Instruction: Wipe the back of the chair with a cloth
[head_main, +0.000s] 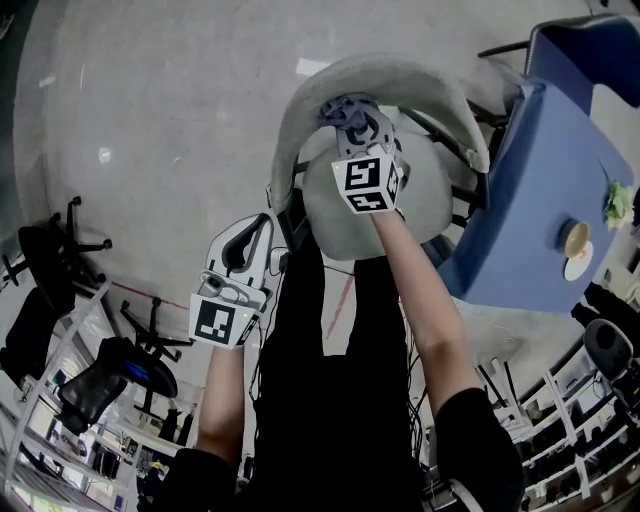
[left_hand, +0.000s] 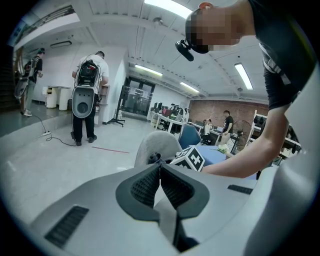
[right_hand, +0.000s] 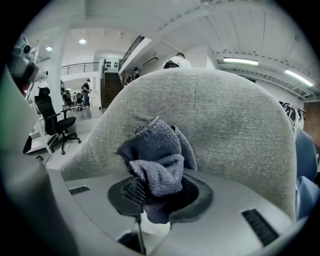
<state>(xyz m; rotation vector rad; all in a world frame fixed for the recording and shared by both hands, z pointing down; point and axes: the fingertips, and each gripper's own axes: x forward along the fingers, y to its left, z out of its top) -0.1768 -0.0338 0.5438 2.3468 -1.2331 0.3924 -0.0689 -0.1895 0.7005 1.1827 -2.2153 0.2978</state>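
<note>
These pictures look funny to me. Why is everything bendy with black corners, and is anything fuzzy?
Head view: the wide lens bends the floor into a bowl. Left gripper view: the ceiling lights glare white and the corners go black. Right gripper view: the cloth and chair back look sharp, while the edges fade to black.

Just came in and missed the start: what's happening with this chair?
A person holds a gripper in each hand. The right gripper is shut on a bunched grey cloth, held up to the seat side of the grey chair back. The left gripper is off to the side, jaws together and empty.
</note>
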